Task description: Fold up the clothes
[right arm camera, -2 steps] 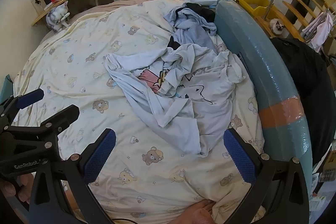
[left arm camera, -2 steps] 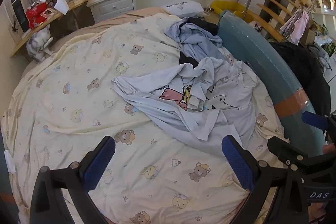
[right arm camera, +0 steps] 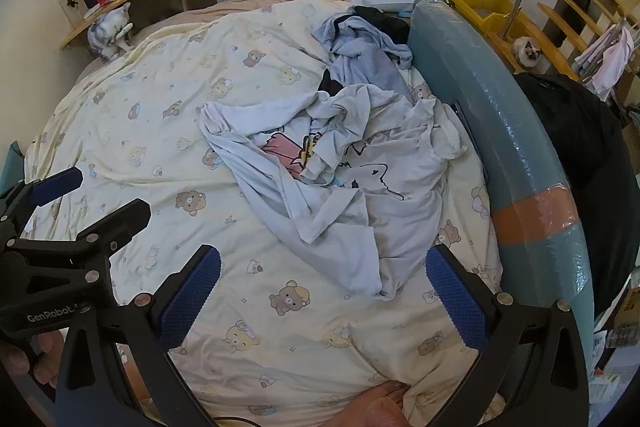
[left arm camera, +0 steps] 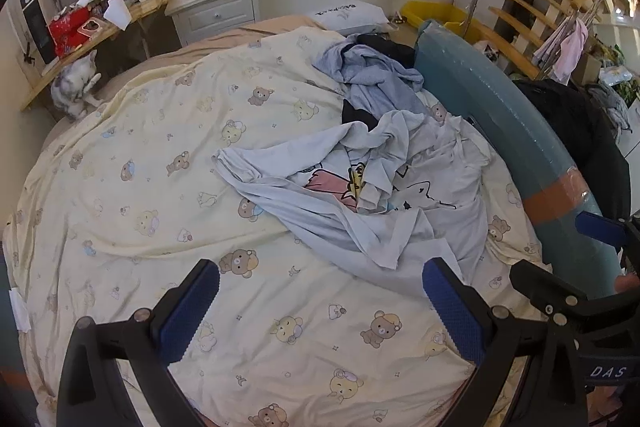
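A crumpled pale-blue T-shirt with a cartoon print (left arm camera: 360,187) (right arm camera: 332,163) lies on the right half of a round bed with a cream bear-print cover (left arm camera: 160,187) (right arm camera: 140,115). Behind it is a grey-blue garment (left arm camera: 372,79) (right arm camera: 360,55) on top of a black one (left arm camera: 384,45) (right arm camera: 380,17). My left gripper (left arm camera: 320,311) hangs open over the bare cover, short of the shirt's near hem. My right gripper (right arm camera: 324,299) is open too, its right finger close to the hem. Nothing sits between either pair of fingers. Each gripper shows at the edge of the other's view.
A teal padded bed rim (left arm camera: 512,131) (right arm camera: 500,115) curves along the right. A white nightstand (left arm camera: 216,7) and a cluttered shelf (left arm camera: 92,23) stand behind the bed, with a grey cat (left arm camera: 76,91) at its far left. Wooden stairs (left arm camera: 532,11), another cat (right arm camera: 527,51), a bare foot (right arm camera: 372,407).
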### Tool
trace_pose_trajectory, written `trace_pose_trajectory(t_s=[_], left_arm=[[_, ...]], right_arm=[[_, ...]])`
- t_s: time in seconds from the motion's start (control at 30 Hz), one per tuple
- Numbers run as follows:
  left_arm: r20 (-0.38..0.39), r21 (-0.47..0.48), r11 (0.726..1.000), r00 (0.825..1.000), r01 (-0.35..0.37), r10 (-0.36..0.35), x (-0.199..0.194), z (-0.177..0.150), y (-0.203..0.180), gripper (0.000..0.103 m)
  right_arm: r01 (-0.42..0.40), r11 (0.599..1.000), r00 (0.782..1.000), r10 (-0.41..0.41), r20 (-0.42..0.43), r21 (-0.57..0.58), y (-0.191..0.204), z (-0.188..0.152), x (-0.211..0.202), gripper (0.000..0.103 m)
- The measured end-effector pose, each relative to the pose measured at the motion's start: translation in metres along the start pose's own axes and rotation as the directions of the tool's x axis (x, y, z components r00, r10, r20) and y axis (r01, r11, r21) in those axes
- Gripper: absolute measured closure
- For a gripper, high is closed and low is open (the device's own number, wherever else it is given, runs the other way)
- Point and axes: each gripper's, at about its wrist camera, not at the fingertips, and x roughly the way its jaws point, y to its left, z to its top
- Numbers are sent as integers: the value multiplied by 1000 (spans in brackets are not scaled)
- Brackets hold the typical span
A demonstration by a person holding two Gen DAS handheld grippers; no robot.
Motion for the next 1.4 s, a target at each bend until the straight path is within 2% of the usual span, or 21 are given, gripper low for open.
trace_pose_trajectory(t_s=[0.5, 1.4], left_arm=[[28, -4, 1000, 1000, 5, -5, 1, -1, -3, 1], [9, -7, 1000, 1000, 29, -29, 1, 1, 0, 1]], right_arm=[[0, 1000, 1000, 0, 7, -7, 0, 1, -1, 0], [2, 1000, 1000, -2, -5, -10, -2, 3, -1, 0]])
